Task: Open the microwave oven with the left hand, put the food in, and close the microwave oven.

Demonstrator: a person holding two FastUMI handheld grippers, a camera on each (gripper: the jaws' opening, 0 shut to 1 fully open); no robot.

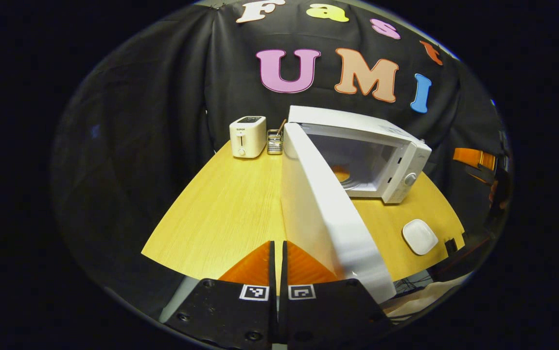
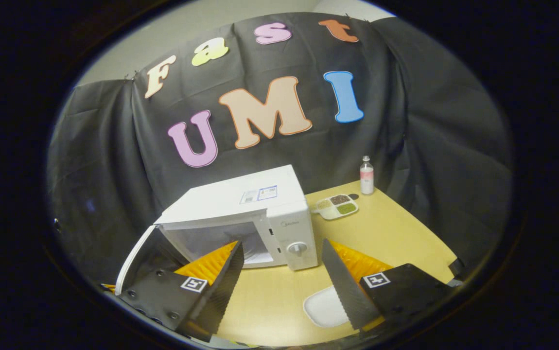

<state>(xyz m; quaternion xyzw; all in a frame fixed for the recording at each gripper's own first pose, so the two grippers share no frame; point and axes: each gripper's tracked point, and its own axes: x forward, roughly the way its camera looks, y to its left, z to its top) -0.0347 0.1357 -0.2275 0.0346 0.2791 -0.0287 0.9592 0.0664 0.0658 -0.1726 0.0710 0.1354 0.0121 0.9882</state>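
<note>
Left gripper view: wooden bench (image 1: 221,214) across middle of frame. White microwave oven (image 1: 386,146) right of centre, door (image 1: 323,214) swung open toward camera, cavity with something orange inside. White toaster (image 1: 247,136) upper centre-left, small rack (image 1: 274,141) beside it. White dish (image 1: 420,236) lower right, empty. Left tool (image 1: 277,272) at bottom, fingers together, holding nothing. Right gripper view: right tool (image 2: 282,282) fingers apart, empty; divided tray (image 2: 336,205) and bottle (image 2: 366,176) upper right.
</note>
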